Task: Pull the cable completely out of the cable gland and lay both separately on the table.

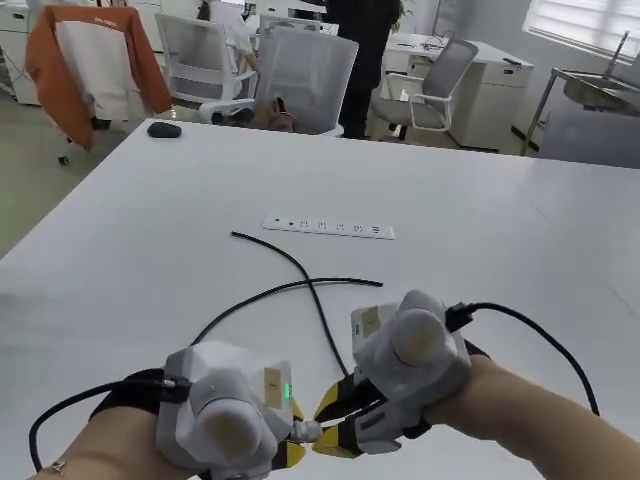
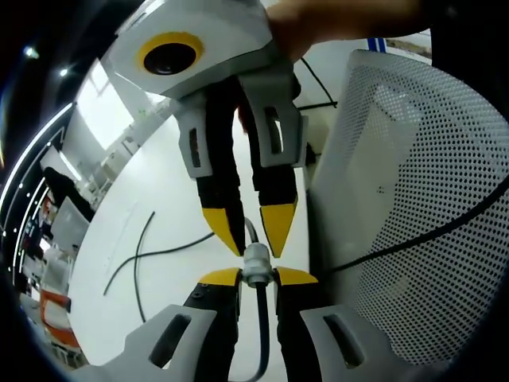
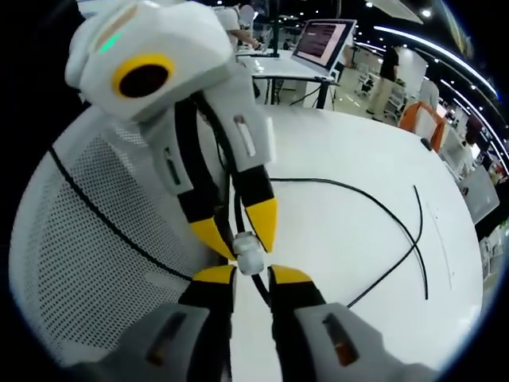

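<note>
Zero of the two end states are met: the gland (image 2: 256, 267) is not on the table (image 1: 480, 230) and the cable (image 1: 300, 268) runs into it, so the pull is judged barely started or not begun. The left gripper (image 2: 257, 278) has its jaws closed on the gland body, and a black length of cable leaves the gland back between those jaws. The right gripper (image 3: 253, 276) meets it tip to tip, jaws narrowed onto the cable right at the gland's other mouth. It looks like a pinch, though the exact contact is hard to read. In the head view both grippers sit low, close to the table's near edge. Left to do: draw the cable fully through, then set gland and cable down apart. The loose cable lies ahead on the table, crossed by a second black strand (image 1: 240, 300); cannot tell whether it is the same cable. There is wide bare top ahead and to both sides. The white strip (image 1: 328, 227) lies beyond the cable and the mouse (image 1: 163, 129) sits near the far-left edge, both well clear. The tight spot is the person's side, where a mesh chair (image 2: 413, 199) is just beside the grippers at the table edge. Judged: parting the grippers sideways has room, but the trailing cable may drag over the crossing strand.
</note>
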Motion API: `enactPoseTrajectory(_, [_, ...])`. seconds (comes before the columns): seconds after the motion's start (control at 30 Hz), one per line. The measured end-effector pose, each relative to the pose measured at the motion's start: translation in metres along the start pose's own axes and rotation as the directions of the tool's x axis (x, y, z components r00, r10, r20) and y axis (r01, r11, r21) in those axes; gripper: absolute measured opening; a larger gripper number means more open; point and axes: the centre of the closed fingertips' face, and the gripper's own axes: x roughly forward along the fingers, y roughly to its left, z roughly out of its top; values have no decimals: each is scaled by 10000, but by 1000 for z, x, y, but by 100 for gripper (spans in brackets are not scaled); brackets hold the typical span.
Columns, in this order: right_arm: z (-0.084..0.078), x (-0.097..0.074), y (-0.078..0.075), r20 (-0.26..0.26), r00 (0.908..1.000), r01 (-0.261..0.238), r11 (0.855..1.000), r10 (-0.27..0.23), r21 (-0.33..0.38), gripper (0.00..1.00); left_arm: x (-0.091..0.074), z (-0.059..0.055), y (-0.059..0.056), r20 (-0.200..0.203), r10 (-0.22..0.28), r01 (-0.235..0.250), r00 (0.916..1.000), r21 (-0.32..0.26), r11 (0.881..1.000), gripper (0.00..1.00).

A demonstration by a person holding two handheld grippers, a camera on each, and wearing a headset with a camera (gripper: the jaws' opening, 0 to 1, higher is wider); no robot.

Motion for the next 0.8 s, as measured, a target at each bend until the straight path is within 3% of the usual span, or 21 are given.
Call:
enactPoseTrajectory(0.13, [3, 0, 6, 227, 9934, -1131, 9929, 1123, 360, 14, 1, 4, -1, 172, -85, 78, 9998, 395, 9992, 17])
enactPoseTrajectory(0.27, [2, -2, 5, 20, 9873, -1588, 9864, 1588, 430, 13, 2, 6, 0, 181, -60, 50, 9998, 571, 9984, 17])
enactPoseTrajectory(0.33, [2, -2, 5, -158, 9873, -1577, 9873, 1580, 183, 12, 3, 6, 2, 197, -40, 31, 9998, 496, 9988, 17])
enactPoseTrajectory(0.43, [3, -1, 8, -416, 9881, -1483, 9889, 1482, 15, 12, 3, 5, 1, 269, -213, 213, 9994, 2, 9998, 17])
enactPoseTrajectory(0.5, [5, -1, 4, -611, 9935, -993, 9940, 964, -466, 11, 2, 3, 5, 341, -154, 169, 9993, -466, 9988, 17])
enactPoseTrajectory(0.53, [6, -2, 5, -671, 9946, -836, 9949, 798, -561, 11, -6, 9, -4, 393, -122, 144, 9992, -563, 9983, 17])
enactPoseTrajectory(0.57, [7, -3, 3, -827, 9950, -631, 9949, 566, -785, 11, -13, 14, -11, 531, -148, 199, 9985, -969, 9951, 17])
enactPoseTrajectory(0.8, [8, -5, 4, -1023, 9931, 370, 9814, -570, -1884, 10, -19, 17, -13, 884, -371, 551, 9954, -2105, 9761, 17])
